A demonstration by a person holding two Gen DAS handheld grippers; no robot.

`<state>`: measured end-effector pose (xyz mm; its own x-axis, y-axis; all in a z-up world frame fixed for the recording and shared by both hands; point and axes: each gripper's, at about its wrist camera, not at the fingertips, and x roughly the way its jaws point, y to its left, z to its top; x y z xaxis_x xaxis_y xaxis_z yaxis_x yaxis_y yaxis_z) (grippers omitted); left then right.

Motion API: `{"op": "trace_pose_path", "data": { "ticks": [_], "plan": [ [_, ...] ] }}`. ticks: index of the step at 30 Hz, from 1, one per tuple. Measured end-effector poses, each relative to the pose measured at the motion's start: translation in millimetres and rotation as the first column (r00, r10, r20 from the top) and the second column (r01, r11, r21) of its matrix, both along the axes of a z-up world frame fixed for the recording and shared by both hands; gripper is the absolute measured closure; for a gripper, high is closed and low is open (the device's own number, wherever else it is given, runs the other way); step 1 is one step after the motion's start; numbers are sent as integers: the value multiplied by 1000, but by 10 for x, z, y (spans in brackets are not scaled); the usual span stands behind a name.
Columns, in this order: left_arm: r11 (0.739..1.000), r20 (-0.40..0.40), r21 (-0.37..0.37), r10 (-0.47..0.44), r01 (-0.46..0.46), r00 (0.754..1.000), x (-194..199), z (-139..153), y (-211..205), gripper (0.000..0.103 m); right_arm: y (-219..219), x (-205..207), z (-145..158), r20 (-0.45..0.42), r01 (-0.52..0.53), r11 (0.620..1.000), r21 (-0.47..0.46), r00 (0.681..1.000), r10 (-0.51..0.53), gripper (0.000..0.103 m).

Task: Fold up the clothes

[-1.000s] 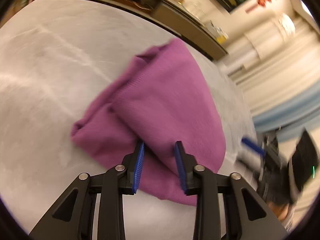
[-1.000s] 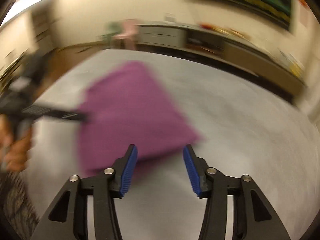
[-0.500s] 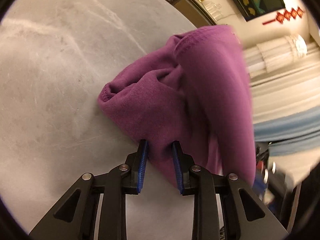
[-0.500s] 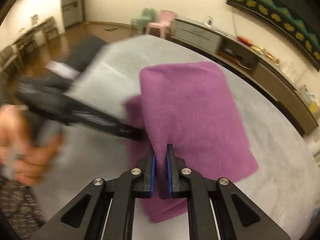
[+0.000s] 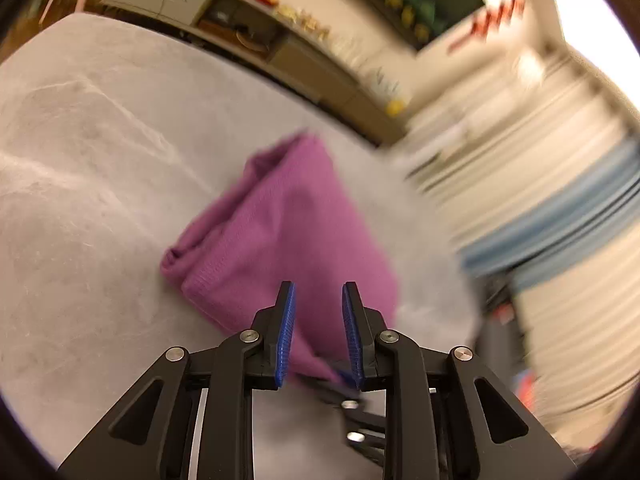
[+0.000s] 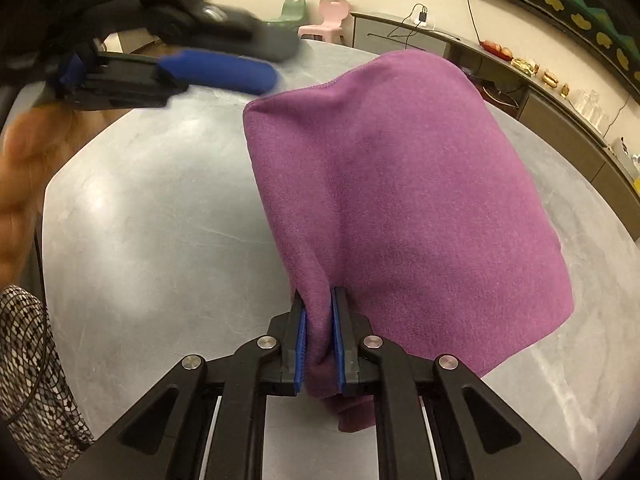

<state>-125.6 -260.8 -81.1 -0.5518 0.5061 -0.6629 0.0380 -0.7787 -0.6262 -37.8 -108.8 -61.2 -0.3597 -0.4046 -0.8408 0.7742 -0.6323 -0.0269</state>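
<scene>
A purple knit garment (image 6: 400, 184) lies folded on the grey marbled table (image 6: 160, 220). My right gripper (image 6: 318, 312) is shut on its near edge, and the fabric bunches up between the blue pads. In the left wrist view the garment (image 5: 288, 232) sits just beyond my left gripper (image 5: 318, 292), whose jaws stand a little apart with nothing pinched between them. The right wrist view shows the left gripper (image 6: 286, 62) blurred at the upper left, clear of the cloth. Below the left gripper's fingers, the right gripper (image 5: 340, 378) shows partly at the garment's near corner.
A person's hand (image 6: 24, 168) and a patterned sleeve (image 6: 24, 360) are at the left. A low cabinet (image 6: 560, 112) with small items runs along the far wall, beside a pink chair (image 6: 330, 16) and a green chair (image 6: 294, 10). Pale curtains (image 5: 560, 200) hang to the right.
The right gripper went from open to shut on the garment's near edge. The left gripper, which pinched the cloth half a second ago, has let go and pulled back from it.
</scene>
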Motion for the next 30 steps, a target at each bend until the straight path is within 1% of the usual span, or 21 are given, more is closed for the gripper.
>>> {"op": "trace_pose_path", "data": {
  "ticks": [2,3,4,5,7,9,10,13,14,15,16,17,18,19,20,24,25,27,28,29,30],
  "plan": [
    [1000,65,-15,26,-25,998,-53,-216,-6,80,32,26,40,26,2,1000,-15,1000,-2,84],
    [999,86,-13,37,-36,996,-9,-312,-3,81,66,-3,91,62,2,1000,-30,998,0,81],
    [999,97,-3,43,-43,994,9,-361,-14,81,100,-33,142,98,3,999,-45,995,2,74],
    [999,98,0,44,-44,994,9,-369,-8,81,139,-74,250,114,4,997,-73,993,4,71],
    [999,95,-4,42,-41,995,-3,-356,27,81,219,-196,639,74,8,987,-158,997,4,71],
    [999,87,-1,38,-38,996,-23,-328,65,79,160,-440,955,7,23,984,-175,1000,-23,71],
    [999,86,-4,37,-36,996,-31,-330,86,79,73,-607,1046,-16,29,987,-160,999,-32,71],
    [999,91,-5,33,-33,995,-51,-371,43,78,-402,-1201,982,-32,38,999,-24,999,-38,71],
    [1000,95,-5,31,-31,995,-38,-382,22,78,-551,-1377,853,-25,46,998,37,999,-45,71],
    [1000,100,-5,29,-28,995,-19,-390,-1,80,-645,-1598,641,-4,60,992,111,998,-60,71],
    [1000,105,-2,23,-23,994,-17,-429,-4,83,-675,-1722,410,22,73,982,176,997,-78,70],
    [1000,110,-4,18,-17,994,12,-442,-18,84,-626,-1771,245,28,81,978,194,996,-88,64],
    [1000,112,-10,12,-11,994,34,-439,-23,84,-611,-1875,167,43,97,981,169,993,-105,63],
    [1000,111,-17,5,-3,994,13,-441,-7,84,-602,-1958,141,89,119,981,153,987,-134,60],
    [1000,111,-23,-2,5,994,-13,-444,8,84,-610,-2036,127,120,131,980,149,982,-149,59],
    [1000,106,-11,-12,13,994,4,-390,5,84,-675,-2081,229,120,107,973,206,984,-134,58],
    [1000,92,-10,-11,12,996,41,-341,-5,84,-628,-2052,322,114,112,974,195,984,-136,58],
    [1000,43,-12,-4,5,999,139,-196,-40,83,-399,-1893,648,75,135,986,102,987,-143,58],
    [1000,16,-17,4,-3,1000,173,-133,-70,82,-258,-1799,818,56,149,988,50,987,-152,55],
    [1000,-7,-22,12,-12,1000,199,-81,-101,82,-83,-1676,979,38,166,986,-2,985,-166,54],
    [999,-12,-28,23,-23,1000,194,-72,-123,81,96,-1540,1084,26,184,982,-43,983,-183,54]
  ]
}}
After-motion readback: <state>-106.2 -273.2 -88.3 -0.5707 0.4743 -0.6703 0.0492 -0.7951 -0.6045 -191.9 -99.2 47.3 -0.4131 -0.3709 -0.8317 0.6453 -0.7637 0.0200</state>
